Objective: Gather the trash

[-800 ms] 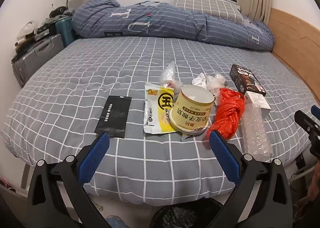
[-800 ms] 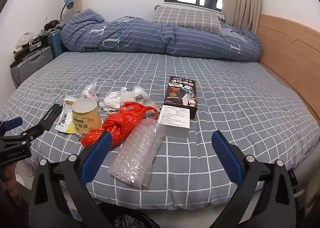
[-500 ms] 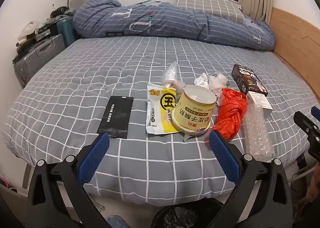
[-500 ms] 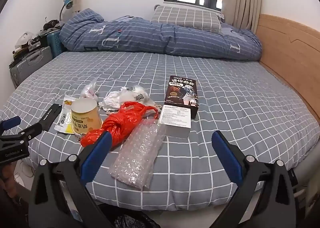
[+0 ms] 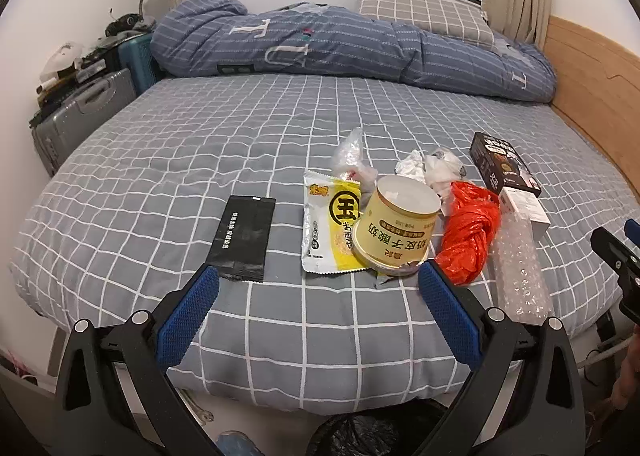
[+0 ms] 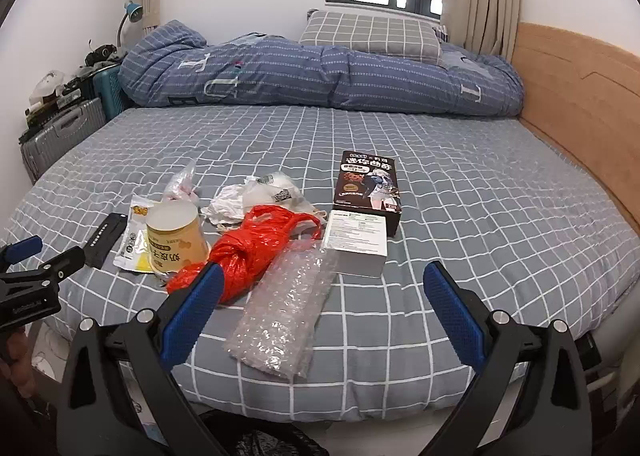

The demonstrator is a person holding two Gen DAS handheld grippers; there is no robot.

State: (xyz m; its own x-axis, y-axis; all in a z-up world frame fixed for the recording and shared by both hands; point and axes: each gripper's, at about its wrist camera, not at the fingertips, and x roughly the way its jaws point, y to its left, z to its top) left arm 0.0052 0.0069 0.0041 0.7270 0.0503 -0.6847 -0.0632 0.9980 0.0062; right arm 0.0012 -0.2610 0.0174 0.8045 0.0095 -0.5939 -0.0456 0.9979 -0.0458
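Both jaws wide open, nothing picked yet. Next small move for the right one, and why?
Probably ease the right gripper forward and down onto the bubble wrap. It lies nearest on the bed, already roughly between the open, empty jaws, and a bin with a black bag shows just below the bed's edge.

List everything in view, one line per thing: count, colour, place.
bed: one, grey checked sheet, fills the view
duvet: one, blue striped, bunched along the far side
pillow: one, grey checked, behind the duvet
black sachet: one, flat, leftmost of the trash
yellow packet: one, under the cup's edge
paper cup: one, cream, upside down
clear bag: one, behind the packet
crumpled wrappers: white heap, behind the red bag
red bag: one, knotted
bubble wrap: one, clear, near edge
white box: one
dark box: one, behind the white box
bin bag: black, on the floor below
suitcases: grey and teal, left of the bed
left gripper: jaws open, empty
right gripper: jaws open, empty
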